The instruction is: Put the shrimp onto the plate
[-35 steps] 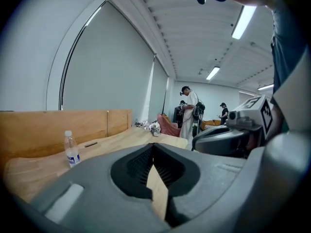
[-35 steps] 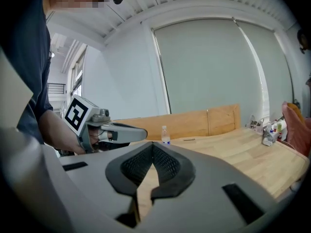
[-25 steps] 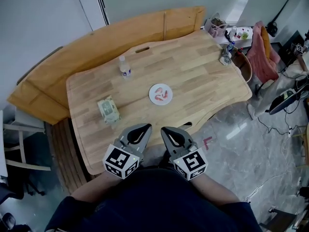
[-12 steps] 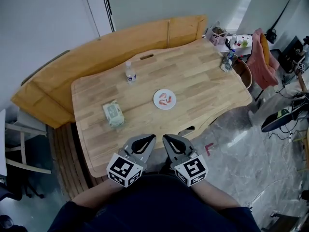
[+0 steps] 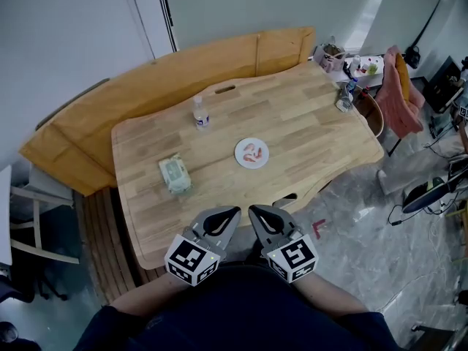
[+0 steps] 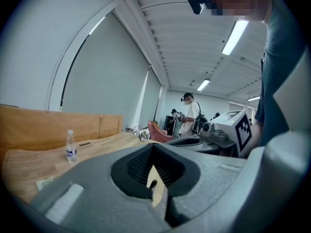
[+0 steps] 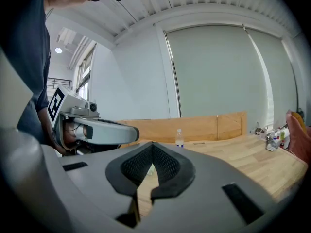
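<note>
Holding both tools low against my body at the near edge of the wooden table (image 5: 307, 123), I have the left gripper (image 5: 221, 220) and the right gripper (image 5: 260, 219) side by side, tips pointing out over the tabletop. Each gripper's own view shows its jaws brought together with nothing between them.

The shrimp (image 5: 253, 152), pink and curled, look to be lying on the small white plate (image 5: 238, 154) in the middle of the table, well apart from both tools. By my reckoning the job is done, or nearly so. I cannot tell from here how many pieces there are.

The trouble I foresee is in any further reach. If I go back in with the jaws pressed together, the tips would shove a shrimp off the rim or slide the light plate across the wood. A wide sweep with the left could topple the upright water bottle (image 5: 200, 113) or nudge the wrapped packet (image 5: 175, 175), which sits on that side, nearer to me. A soft shrimp pinched too hard would likely squash or squirt free.
</note>
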